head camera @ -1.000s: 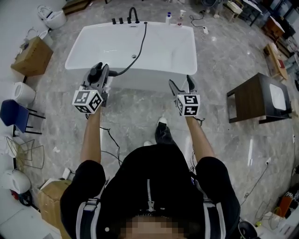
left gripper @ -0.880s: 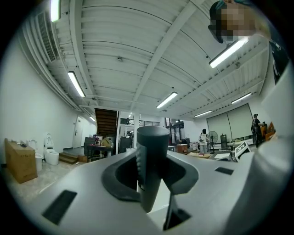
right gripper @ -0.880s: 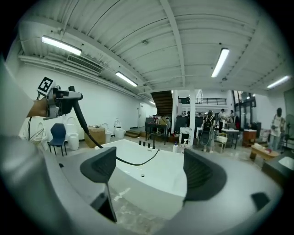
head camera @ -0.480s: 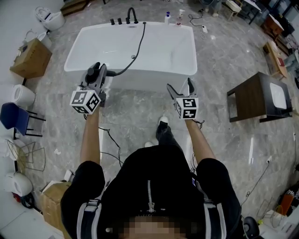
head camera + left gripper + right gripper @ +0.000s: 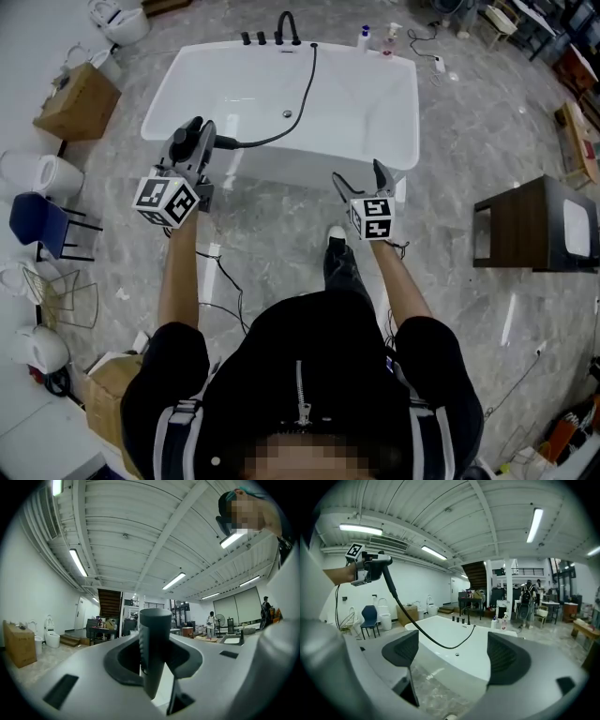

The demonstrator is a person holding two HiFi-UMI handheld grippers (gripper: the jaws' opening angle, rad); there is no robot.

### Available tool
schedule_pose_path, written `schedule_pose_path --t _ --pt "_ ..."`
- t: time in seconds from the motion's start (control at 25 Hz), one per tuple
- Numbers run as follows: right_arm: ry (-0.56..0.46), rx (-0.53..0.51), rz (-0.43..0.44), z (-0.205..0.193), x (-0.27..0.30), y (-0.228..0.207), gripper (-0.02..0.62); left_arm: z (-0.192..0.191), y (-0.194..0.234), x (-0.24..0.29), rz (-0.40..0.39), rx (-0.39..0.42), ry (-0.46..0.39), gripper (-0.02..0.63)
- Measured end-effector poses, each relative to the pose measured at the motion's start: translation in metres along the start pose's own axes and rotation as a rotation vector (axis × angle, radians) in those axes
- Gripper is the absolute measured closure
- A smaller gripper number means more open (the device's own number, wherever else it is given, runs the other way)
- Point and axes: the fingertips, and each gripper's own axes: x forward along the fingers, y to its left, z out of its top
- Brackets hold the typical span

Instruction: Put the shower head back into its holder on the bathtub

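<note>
Jaws of my left gripper (image 5: 195, 142) were clamped on the dark handle of the shower head (image 5: 153, 648), standing fairly wide around it. The right gripper (image 5: 359, 176) had just been opening its jaws, and they stood spread full with nothing between them. Both my forearms (image 5: 178, 272) reached forward: the left about level at the near left corner of the tub (image 5: 403, 112), the right tipped slightly down over the floor (image 5: 272, 216) just before the tub's near wall. The shower head sat at the tub's near left, well apart from the fittings on the far rim, with one black hose (image 5: 281, 136) sagging across the basin between them. I counted one tub, one shower head, two grippers, three short knobs (image 5: 253, 38) beside one spout (image 5: 288, 26), and two bottles (image 5: 364, 37) at the far right corner.
</note>
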Motion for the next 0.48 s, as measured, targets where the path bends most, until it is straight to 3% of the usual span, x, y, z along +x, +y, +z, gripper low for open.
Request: schedule_pose_path --t 0.48 --pt "0.094 -0.107 0.263 0.019 0.161 -0.004 0.139 0.035 0.047 0.086 0.106 0.028 0.02 0.485"
